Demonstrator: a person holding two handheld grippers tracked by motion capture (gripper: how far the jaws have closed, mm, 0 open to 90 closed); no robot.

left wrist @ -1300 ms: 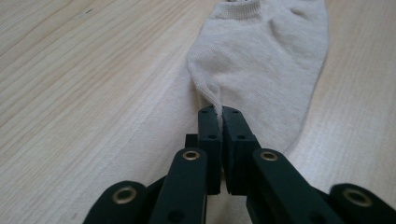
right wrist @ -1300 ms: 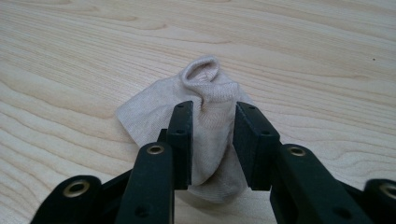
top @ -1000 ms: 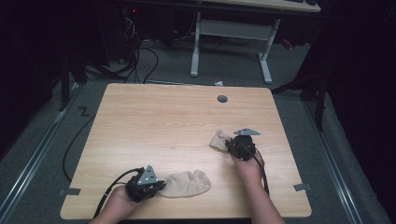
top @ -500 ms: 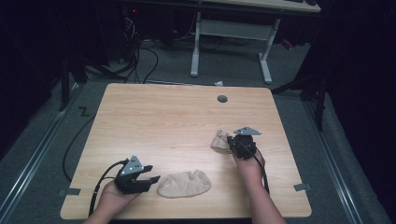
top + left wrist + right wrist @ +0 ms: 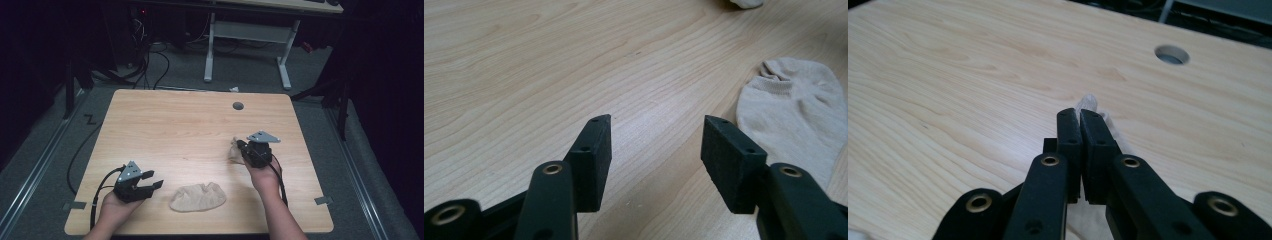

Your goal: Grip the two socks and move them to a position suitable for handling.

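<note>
Your left gripper [image 5: 152,184] hangs wide open with nothing in it, so the near sock [image 5: 198,197] lies flat on the table [image 5: 175,125] just right of it. Your right gripper [image 5: 239,148] is squeezed tight on the far sock [image 5: 234,155], maybe to lift it.

In the right gripper view, the pinched sock [image 5: 1088,104] is mostly hidden behind the closed jaws; just a pale tip shows at centre. At the left gripper view's top edge, a pale scrap [image 5: 746,3], probably that sock, is cut off.
</note>
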